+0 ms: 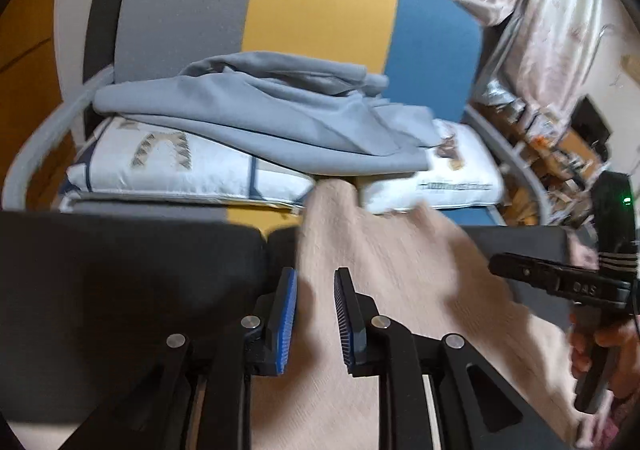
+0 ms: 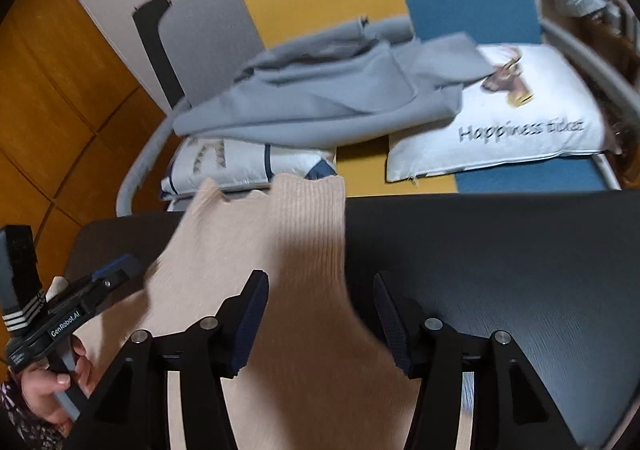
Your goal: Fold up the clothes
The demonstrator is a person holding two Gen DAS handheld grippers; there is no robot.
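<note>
Two grippers (image 1: 316, 318) (image 2: 320, 322), fingers apart, above ribbed beige sweater (image 2: 280, 250) on smooth black table (image 2: 500, 250); grey cloth (image 1: 260, 113), pillows (image 2: 520, 121) behind.

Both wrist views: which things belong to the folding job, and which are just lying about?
Job:
- beige ribbed knit garment
- black table
- grey garment, likely next

Lying about:
- two printed cushions
- striped sofa
</note>
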